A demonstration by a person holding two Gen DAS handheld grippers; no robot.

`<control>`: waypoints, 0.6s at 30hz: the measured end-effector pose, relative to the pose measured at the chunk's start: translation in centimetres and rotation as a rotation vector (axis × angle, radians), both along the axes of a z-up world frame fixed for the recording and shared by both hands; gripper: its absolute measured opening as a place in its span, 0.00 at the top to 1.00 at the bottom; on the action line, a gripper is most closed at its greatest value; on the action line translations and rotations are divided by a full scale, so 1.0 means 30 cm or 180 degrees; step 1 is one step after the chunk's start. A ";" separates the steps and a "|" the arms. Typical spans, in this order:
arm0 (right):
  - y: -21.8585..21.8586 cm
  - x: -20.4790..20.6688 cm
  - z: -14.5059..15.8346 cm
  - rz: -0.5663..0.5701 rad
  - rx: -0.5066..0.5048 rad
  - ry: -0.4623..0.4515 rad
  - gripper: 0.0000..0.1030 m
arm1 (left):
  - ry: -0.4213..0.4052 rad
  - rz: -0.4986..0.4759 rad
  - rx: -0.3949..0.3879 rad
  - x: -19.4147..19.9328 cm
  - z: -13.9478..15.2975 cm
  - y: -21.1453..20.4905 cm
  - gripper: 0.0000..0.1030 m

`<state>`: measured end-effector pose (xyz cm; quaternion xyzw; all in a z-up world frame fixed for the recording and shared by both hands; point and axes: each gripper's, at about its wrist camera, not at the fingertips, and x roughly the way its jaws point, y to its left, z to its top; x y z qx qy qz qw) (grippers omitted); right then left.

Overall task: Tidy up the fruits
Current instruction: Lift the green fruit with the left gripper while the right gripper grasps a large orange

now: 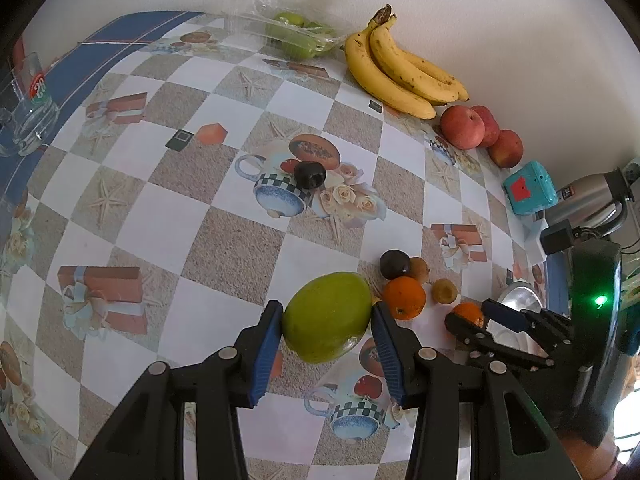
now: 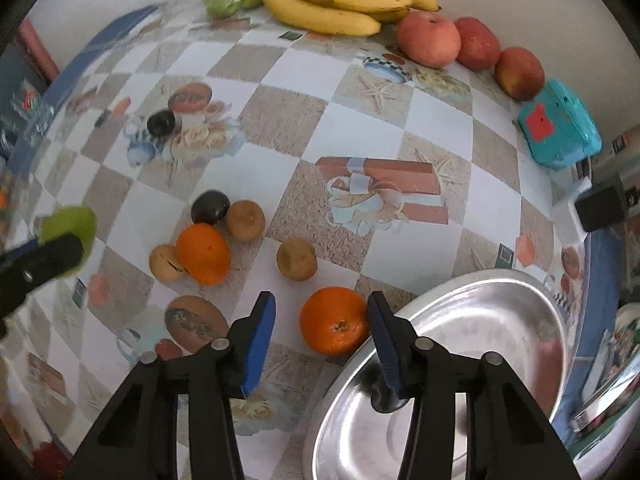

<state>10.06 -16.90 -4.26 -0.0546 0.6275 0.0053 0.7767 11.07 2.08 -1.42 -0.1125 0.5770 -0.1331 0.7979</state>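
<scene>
Right beside the right gripper [image 2: 320, 330], a steel bowl [image 2: 500, 300] crowds its right finger. Ahead lie another orange [image 2: 203, 254], 3 brown fruits and a dark plum [image 2: 210, 207]. Its jaws straddle a glossy orange [image 2: 334, 320], one pad apart. The left gripper [image 1: 326, 314] clamps a smooth green mango [image 1: 326, 316].

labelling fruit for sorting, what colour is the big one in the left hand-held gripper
Green, a yellowish green mango. It shows best in the left wrist view.
</scene>
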 end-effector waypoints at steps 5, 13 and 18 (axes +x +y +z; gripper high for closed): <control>0.040 -0.004 -0.017 0.0205 -0.0301 0.0003 0.52 | 0.0003 -0.0008 0.0010 0.000 -0.004 -0.002 0.53; 0.070 -0.022 -0.037 0.0436 -0.0669 -0.0052 0.60 | 0.0000 -0.0011 0.0045 -0.003 -0.007 -0.007 0.53; 0.068 -0.031 -0.039 0.0449 -0.0684 -0.0099 0.61 | 0.0017 -0.0007 0.0057 -0.004 -0.012 -0.006 0.53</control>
